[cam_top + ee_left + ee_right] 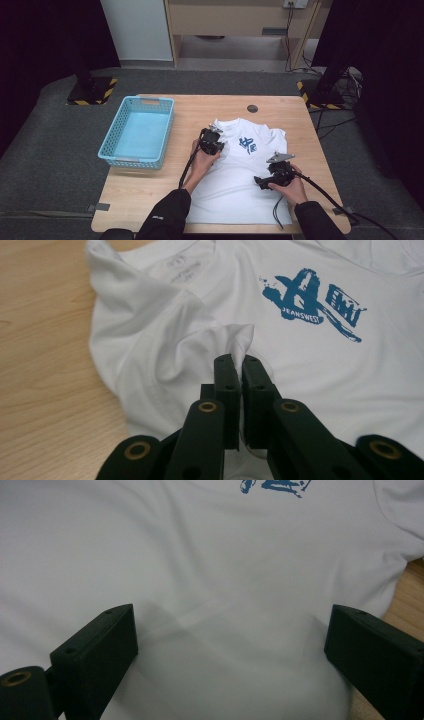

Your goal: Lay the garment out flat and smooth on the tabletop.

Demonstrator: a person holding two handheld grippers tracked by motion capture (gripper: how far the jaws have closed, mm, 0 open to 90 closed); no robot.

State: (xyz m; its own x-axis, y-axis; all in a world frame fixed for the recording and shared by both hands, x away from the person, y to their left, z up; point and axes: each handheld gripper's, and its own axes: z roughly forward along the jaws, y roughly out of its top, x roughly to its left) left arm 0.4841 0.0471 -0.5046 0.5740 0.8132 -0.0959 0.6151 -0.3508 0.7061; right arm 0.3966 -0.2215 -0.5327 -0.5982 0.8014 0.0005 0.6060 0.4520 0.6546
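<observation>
A white T-shirt (235,175) with a blue print (247,145) lies flat on the wooden table (145,185), collar toward the far side. My left gripper (216,137) sits at the shirt's left shoulder. In the left gripper view its jaws are shut on a raised pinch of the white T-shirt (235,340) fabric beside the blue print (312,302). My right gripper (257,181) rests over the shirt's lower right part. In the right gripper view its jaws stand wide apart above the smooth T-shirt (215,580) cloth, gripping nothing.
A light blue plastic basket (111,145) stands at the table's left side. A round grommet (252,108) sits near the far edge. Bare wood (45,340) lies left of the shirt. Stands and cables (330,90) are on the floor beyond the table.
</observation>
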